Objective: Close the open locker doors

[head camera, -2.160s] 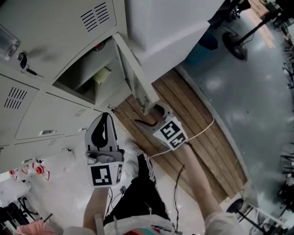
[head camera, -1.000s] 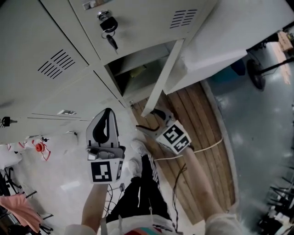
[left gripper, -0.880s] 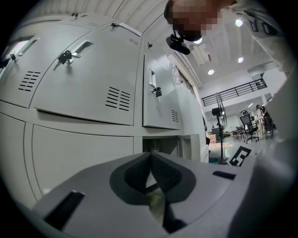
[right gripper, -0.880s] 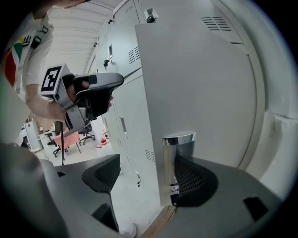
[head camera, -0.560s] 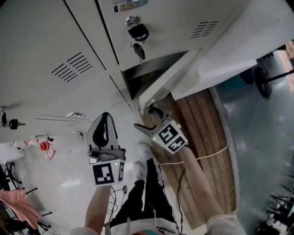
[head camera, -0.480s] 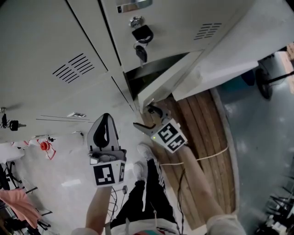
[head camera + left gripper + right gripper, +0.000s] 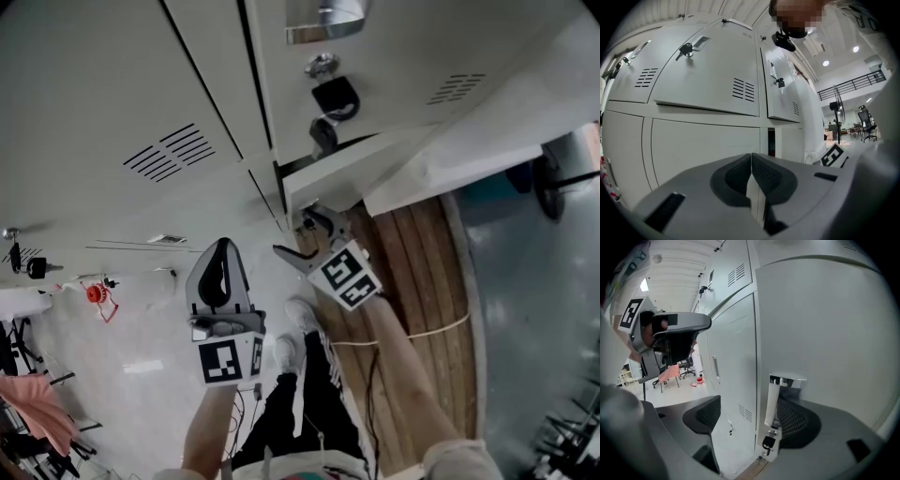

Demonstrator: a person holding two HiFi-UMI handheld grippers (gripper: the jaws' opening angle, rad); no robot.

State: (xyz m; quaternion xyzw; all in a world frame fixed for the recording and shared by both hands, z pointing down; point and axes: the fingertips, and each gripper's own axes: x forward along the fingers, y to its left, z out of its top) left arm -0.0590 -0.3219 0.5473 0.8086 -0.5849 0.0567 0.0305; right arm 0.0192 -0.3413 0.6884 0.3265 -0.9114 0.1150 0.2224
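one locker door (image 7: 450,159) swung nearly shut beside right gripper (image 7: 302,234).

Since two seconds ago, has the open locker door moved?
Yes. The locker door has swung in toward the locker frame and is now almost shut.

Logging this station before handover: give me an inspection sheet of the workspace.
Surface: pale floor, wooden planks beside the lockers.
Job's things: open locker door nearly shut, a dark gap showing; key hanging in the neighbouring door's lock.
Clutter: red object on the floor; pink cloth at the edge.
Grippers: left gripper shut, empty; right gripper open, at the door's edge.
Cables: white cord across the planks.
Surroundings: closed lockers; dark stand base.
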